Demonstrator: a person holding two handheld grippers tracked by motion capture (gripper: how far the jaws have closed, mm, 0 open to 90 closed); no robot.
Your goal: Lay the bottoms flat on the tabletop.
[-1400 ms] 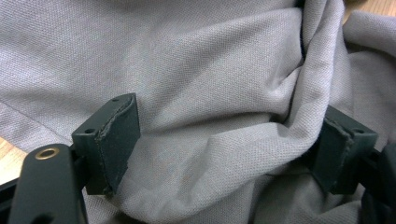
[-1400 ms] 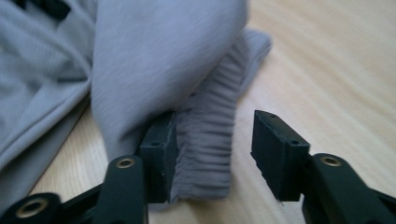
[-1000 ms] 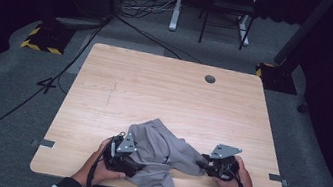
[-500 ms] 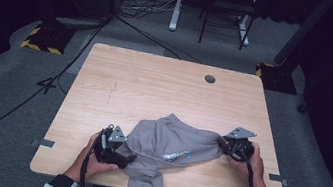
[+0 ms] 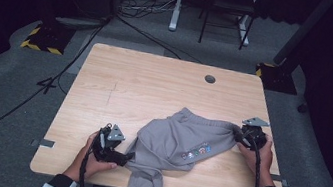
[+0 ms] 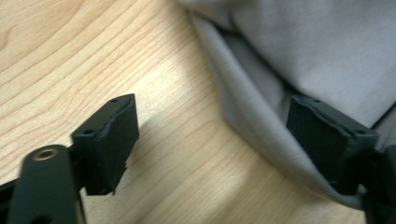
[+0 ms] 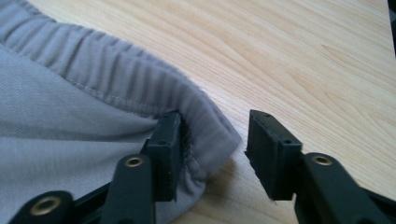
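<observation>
**Shorts: spread on table, both grips off**

Shorts (image 5: 181, 144) lie near the table's (image 5: 155, 86) front edge, one leg hanging over. Left gripper (image 6: 210, 140) stands wide, fabric between its jaws, unpinched. Right gripper (image 7: 212, 149) has just been opening; the waistband corner (image 7: 210, 135) sits loose between them. Risk: dragging either gripper re-bunches the cloth. The small coloured print (image 5: 196, 151) is unreadable.

- high view looks forward and down from above the person's side onto the wooden table (image 5: 155, 86).
- both gripper views sit close over the tabletop, looking along their jaws.
- all three share the grey garment (image 5: 182, 141) (image 6: 299, 51) (image 7: 70, 112).
</observation>
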